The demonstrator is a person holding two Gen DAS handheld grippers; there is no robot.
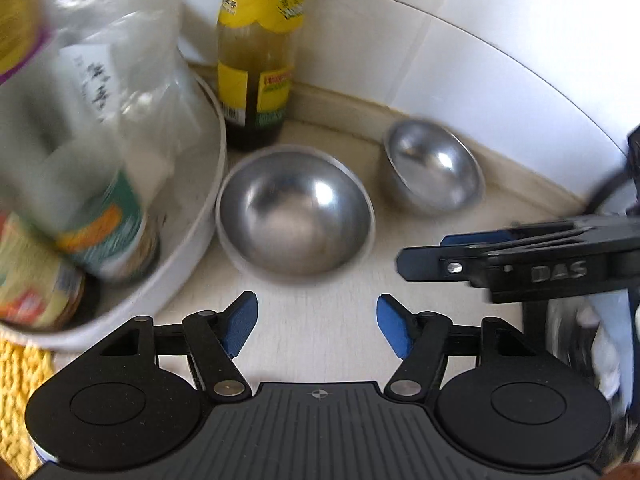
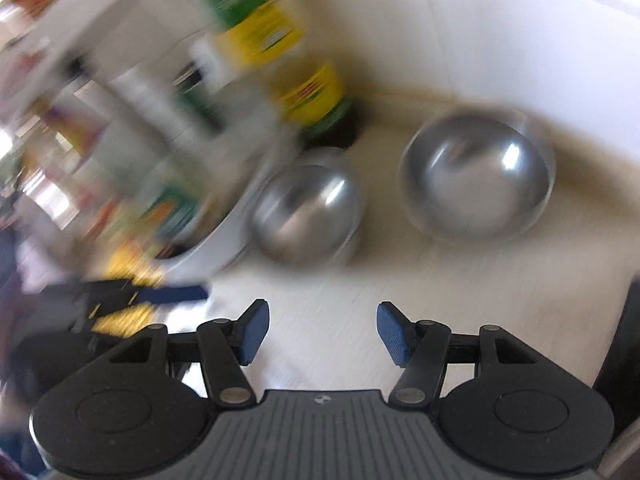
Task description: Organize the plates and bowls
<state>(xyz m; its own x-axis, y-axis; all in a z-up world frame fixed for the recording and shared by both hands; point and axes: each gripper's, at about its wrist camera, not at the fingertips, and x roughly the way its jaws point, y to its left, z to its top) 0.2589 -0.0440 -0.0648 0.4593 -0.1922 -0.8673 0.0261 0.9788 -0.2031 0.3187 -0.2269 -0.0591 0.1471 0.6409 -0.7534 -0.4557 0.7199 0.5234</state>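
Note:
Two steel bowls stand on the pale counter near the tiled wall. In the left wrist view the nearer bowl (image 1: 296, 212) sits just ahead of my left gripper (image 1: 316, 326), which is open with nothing between its blue pads. The second bowl (image 1: 434, 168) is further right, by the wall. My right gripper comes in from the right edge as a black arm with a blue tip (image 1: 432, 262). In the blurred right wrist view my right gripper (image 2: 322, 332) is open and empty, with one bowl (image 2: 308, 212) ahead left and the other bowl (image 2: 478, 176) ahead right.
A white round tray (image 1: 200, 240) at the left holds jars, a plastic bag and bottles. A green-capped sauce bottle (image 1: 256, 64) stands by the wall behind the nearer bowl. A yellow knitted mat (image 1: 20, 392) lies at the lower left. White tiles (image 1: 500, 60) close off the back.

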